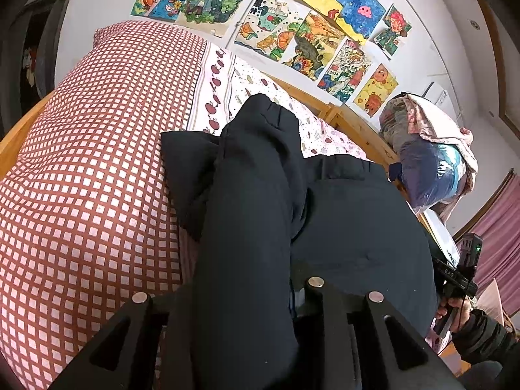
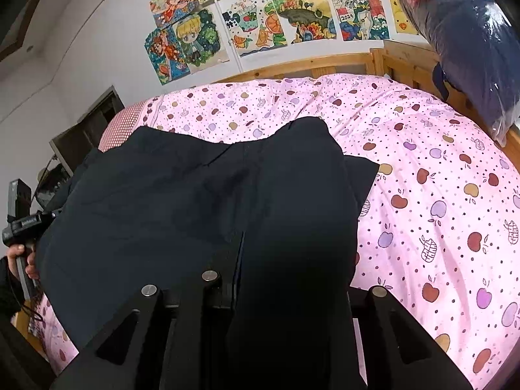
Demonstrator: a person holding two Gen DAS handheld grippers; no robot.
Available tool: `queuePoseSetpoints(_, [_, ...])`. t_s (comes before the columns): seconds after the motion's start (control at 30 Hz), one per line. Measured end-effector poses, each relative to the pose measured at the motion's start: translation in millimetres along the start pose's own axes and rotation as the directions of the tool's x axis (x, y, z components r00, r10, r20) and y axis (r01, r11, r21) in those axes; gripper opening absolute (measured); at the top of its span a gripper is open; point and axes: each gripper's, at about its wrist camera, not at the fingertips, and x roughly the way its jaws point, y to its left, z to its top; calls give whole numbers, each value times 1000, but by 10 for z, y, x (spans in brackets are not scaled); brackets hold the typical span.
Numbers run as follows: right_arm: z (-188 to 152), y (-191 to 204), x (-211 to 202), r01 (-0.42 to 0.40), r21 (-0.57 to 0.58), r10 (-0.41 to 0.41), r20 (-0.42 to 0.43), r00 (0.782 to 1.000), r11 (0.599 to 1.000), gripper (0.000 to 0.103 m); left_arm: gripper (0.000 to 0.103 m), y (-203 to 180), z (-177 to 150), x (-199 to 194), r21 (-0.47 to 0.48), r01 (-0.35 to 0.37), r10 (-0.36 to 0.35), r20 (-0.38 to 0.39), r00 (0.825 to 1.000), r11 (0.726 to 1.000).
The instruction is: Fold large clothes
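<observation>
Left wrist view: dark trousers (image 1: 341, 214) are spread on the bed just ahead of the left tool (image 1: 247, 292), and a thick fold of the cloth is seen running up between its fingers. Whether the pads press on the cloth cannot be told, as they are buried under it. To the left of that tool a red checked quilt (image 1: 84, 169) is seen; to its right, the right tool (image 1: 455, 279) is gripped by a hand (image 1: 455, 312).

Right wrist view: the same trousers (image 2: 162, 208) are draped over the right tool (image 2: 286, 292), its grip likewise hidden. An apple-print pink sheet (image 2: 438, 195) lies to that tool's right, with a wooden bed frame (image 2: 325, 65) and drawings (image 2: 253, 22) on the wall beyond.
</observation>
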Motion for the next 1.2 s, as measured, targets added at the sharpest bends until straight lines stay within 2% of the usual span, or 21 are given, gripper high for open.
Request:
queuePoseSetpoints(0.1, [-21,60,-3,32,-13,-32,-3,999,999,26,36,-4,-33,-16,-2,-33,33,9,999,999])
queuePoseSetpoints(0.17, [-34,98,-4,64,-23,-64,-13,998,998,30,56,-6,-53,-6,-16,-58,58,1,998,998])
queuePoseSetpoints(0.27, [-52,153,-5,99,-58,-100,-17,995,993,39,75,65,-89,-15,-71,-104,105,5,995,992])
queuePoseSetpoints(0.37, [-61,156,-36,110,-36,-110,-11,994,993,52,80,123,-111,-49,-113,-125,127,14,992,986])
queuePoseSetpoints(0.43, [-61,137,-76,127,-9,-127,-1,992,992,65,86,102,-129,-92,-125,-167,170,17,985,978])
queuePoseSetpoints(0.5, [-78,149,-149,160,14,-161,20,987,987,76,87,48,-152,-164,-125,-194,199,27,980,973])
queuePoseSetpoints(0.53, [-87,162,-168,174,18,-175,23,984,985,78,87,-3,-168,-224,-121,-192,198,43,979,974])
queuePoseSetpoints(0.63, [-105,212,-264,217,36,-219,46,975,975,79,92,-209,-210,-410,-65,-204,209,88,974,977])
queuePoseSetpoints(0.73, [-122,294,-377,223,37,-225,73,972,974,85,99,-413,-252,-575,5,-249,246,147,958,968])
queuePoseSetpoints(0.8, [-133,381,-439,231,17,-232,88,969,973,86,101,-481,-266,-666,18,-258,251,169,953,966])
queuePoseSetpoints(1.03, [-190,472,-705,221,28,-223,152,963,975,91,103,-705,-311,-841,26,-293,283,192,940,956])
queuePoseSetpoints(1.2, [-245,514,-957,225,8,-221,225,949,974,95,103,-890,-354,-884,68,-312,293,203,934,948])
